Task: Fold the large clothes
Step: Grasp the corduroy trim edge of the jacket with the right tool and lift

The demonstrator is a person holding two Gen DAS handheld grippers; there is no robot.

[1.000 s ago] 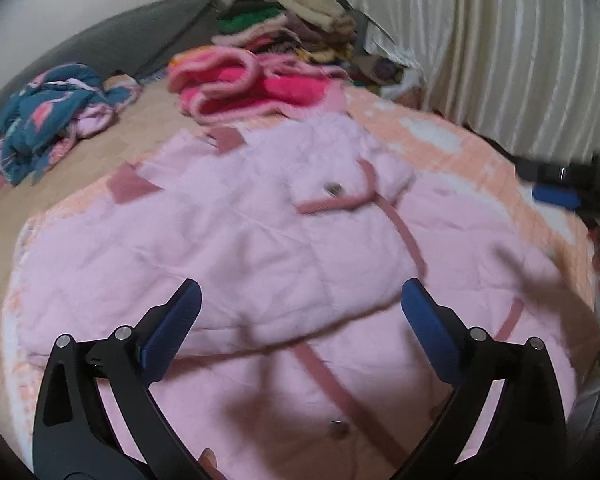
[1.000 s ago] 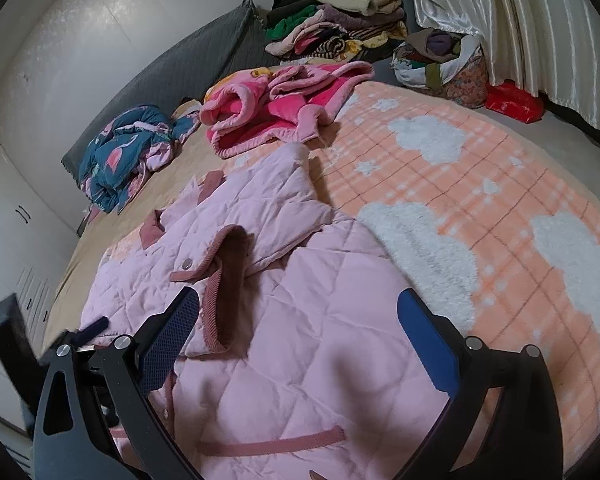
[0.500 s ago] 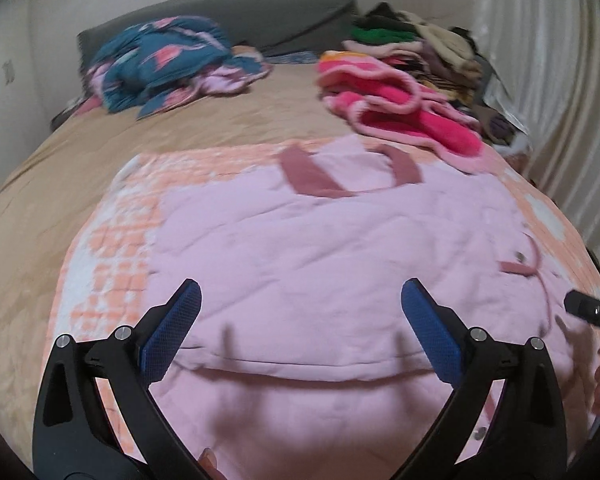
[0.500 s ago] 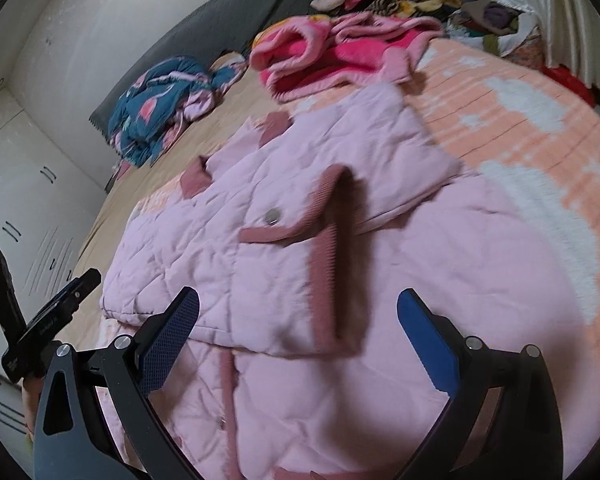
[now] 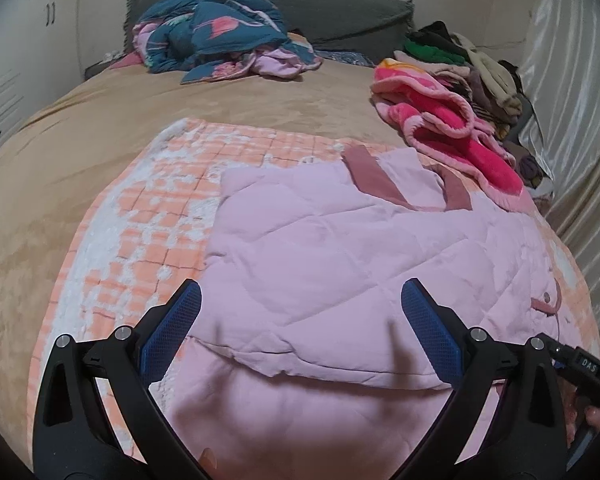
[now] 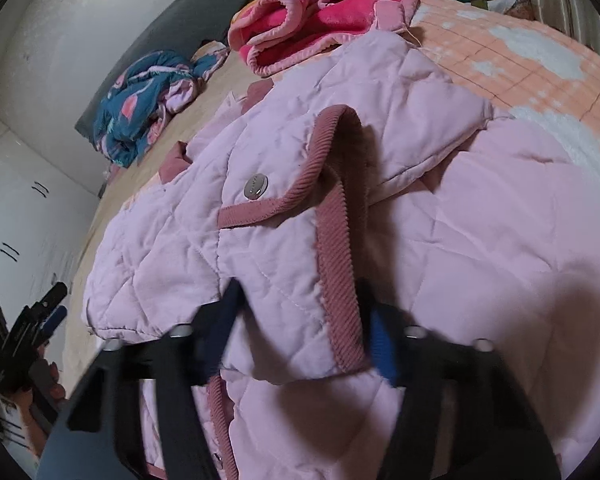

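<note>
A large pale pink quilted jacket (image 5: 340,248) with dusty-rose ribbed trim lies spread on the bed, one part folded over the body. My left gripper (image 5: 300,332) is open and empty, hovering over the folded edge near the jacket's left side. In the right wrist view the jacket (image 6: 480,240) fills the frame. My right gripper (image 6: 300,332) is blurred, its jaws partly closed on either side of the folded flap with the rose trim (image 6: 336,272) and a silver snap (image 6: 255,186).
An orange-and-white checked blanket (image 5: 156,208) lies under the jacket on a tan bed cover. A bright pink fleece garment (image 5: 452,128), a stack of folded clothes (image 5: 468,64) and a blue patterned bundle (image 5: 220,32) lie towards the headboard. A curtain (image 5: 580,120) hangs at the right.
My left gripper has swung left and now faces the headboard over the jacket's left side. My right gripper has moved down onto the folded flap and its jaws have narrowed around it.
</note>
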